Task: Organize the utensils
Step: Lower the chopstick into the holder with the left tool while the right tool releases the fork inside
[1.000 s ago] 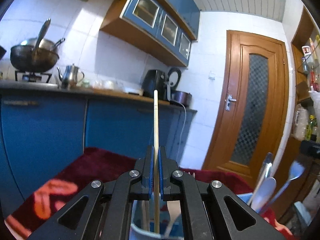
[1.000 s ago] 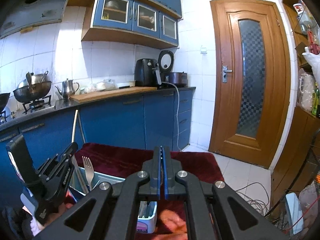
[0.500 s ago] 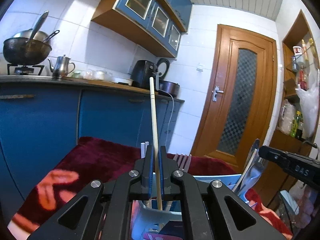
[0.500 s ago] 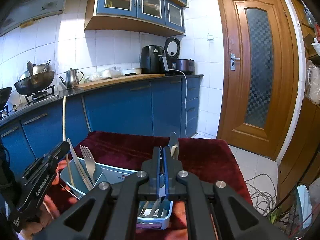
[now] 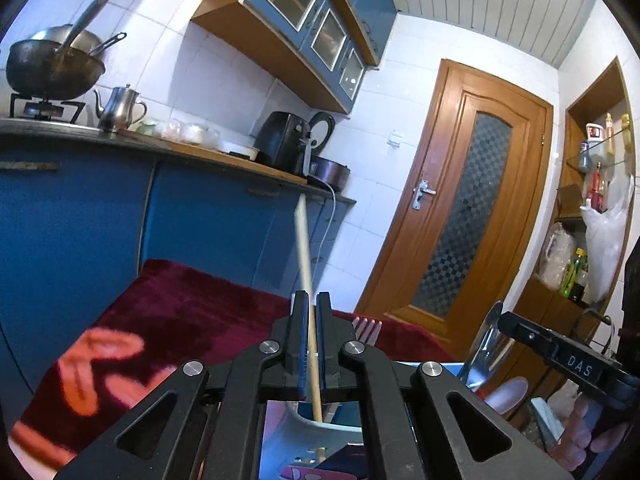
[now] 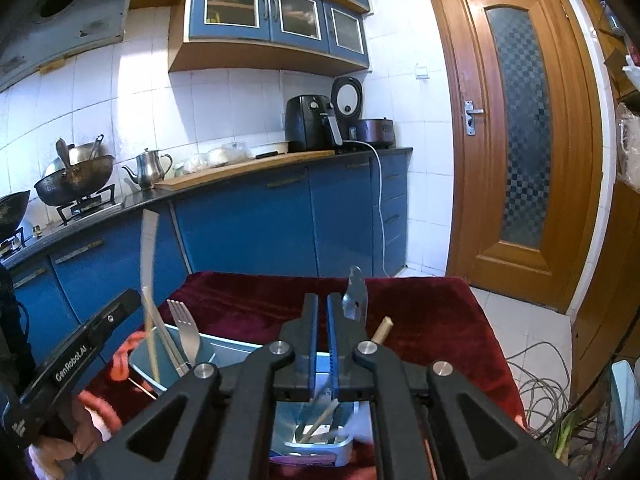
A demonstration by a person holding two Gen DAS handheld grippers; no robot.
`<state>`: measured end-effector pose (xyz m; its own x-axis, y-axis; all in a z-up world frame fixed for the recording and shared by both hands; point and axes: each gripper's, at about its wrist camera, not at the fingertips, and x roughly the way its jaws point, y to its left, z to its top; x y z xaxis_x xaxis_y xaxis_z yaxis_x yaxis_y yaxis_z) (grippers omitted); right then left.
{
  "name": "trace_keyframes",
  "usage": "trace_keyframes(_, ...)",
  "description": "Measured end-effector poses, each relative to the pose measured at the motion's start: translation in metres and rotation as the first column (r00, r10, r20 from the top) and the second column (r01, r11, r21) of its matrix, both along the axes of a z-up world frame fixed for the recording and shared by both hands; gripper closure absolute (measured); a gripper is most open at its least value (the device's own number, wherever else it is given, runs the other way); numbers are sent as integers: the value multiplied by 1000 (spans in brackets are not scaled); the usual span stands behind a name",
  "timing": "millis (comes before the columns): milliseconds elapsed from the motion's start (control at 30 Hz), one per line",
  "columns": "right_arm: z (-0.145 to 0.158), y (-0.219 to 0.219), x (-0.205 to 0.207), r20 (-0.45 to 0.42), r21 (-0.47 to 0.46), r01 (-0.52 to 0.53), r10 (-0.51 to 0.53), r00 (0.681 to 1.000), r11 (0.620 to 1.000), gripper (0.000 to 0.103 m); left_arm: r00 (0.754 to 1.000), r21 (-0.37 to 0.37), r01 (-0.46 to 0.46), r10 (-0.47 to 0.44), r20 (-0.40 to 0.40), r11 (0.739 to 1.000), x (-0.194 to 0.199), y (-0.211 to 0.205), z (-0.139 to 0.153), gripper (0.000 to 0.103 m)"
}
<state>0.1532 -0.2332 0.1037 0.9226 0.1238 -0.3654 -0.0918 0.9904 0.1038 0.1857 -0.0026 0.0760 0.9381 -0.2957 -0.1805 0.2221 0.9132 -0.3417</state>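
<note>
**Chopstick going into the holder's left compartment**

Your left gripper (image 5: 312,320) has its fingers nearly closed around a wooden chopstick (image 5: 303,248), though a sliver of gap shows, so I cannot tell whether they pinch it. The stick stands nearly upright, its lower end already down inside the pale blue utensil holder (image 6: 224,346). That holder sits on the dark red cloth (image 6: 420,312). In the right wrist view, the chopstick shares the holder's left compartment with a fork (image 6: 186,330); a metal utensil (image 6: 355,296) and a wooden handle (image 6: 383,328) lean out of the holder's right side.

Your right gripper (image 6: 322,320) hangs directly above the holder's right compartment, fingers almost together with nothing between them.

The placing step looks nearly finished. Next, spread the left fingers fully and lift straight up from the holder, so the stick settles beside the fork rather than tipping out.
</note>
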Motion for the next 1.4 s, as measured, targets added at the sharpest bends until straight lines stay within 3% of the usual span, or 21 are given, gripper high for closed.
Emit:
trace_keyframes(267, 4, -2, -9, 18, 50, -18, 18, 1000, 999, 94, 999, 48, 44, -44, -3, 998, 4, 0, 9, 99)
trace_keyframes(333, 5, -4, -14, 18, 57, -18, 17, 1000, 998, 91, 998, 67, 55, -53, -24, 996, 13, -1, 11, 96)
trace_keyframes(400, 5, -5, -18, 17, 66, -19, 18, 1000, 998, 87, 997, 82, 60, -56, -47, 995, 23, -1, 14, 84)
trace_keyframes(633, -2, -9, -34, 2, 98, 1, -2, 1000, 995, 78, 991, 130, 75, -60, -120, 989, 63, 0, 30, 79)
trace_keyframes(933, -8, -9, -48, 36, 97, 7, -11, 999, 995, 72, 951, 104, 127, -91, -296, 986, 122, 2, 38, 79)
trace_keyframes(1133, -10, -3, -51, 60, 78, -11, 6, 998, 997, 71, 914, 23, 174, -152, -375, 985, 140, 1, 30, 83)
trace_keyframes(1167, -11, -3, -52, 62, 76, -13, 9, 998, 997, 71, 912, 5, 176, -161, -377, 984, 141, 1, 29, 97)
trace_keyframes(1233, -13, -2, -53, 66, 72, -20, 15, 998, 997, 71, 914, -21, 175, -170, -368, 984, 140, 4, 28, 98)
trace_keyframes(1400, -17, -3, -52, 62, 84, -25, 20, 998, 996, 71, 957, -11, 147, -145, -252, 989, 122, 9, 47, 99)
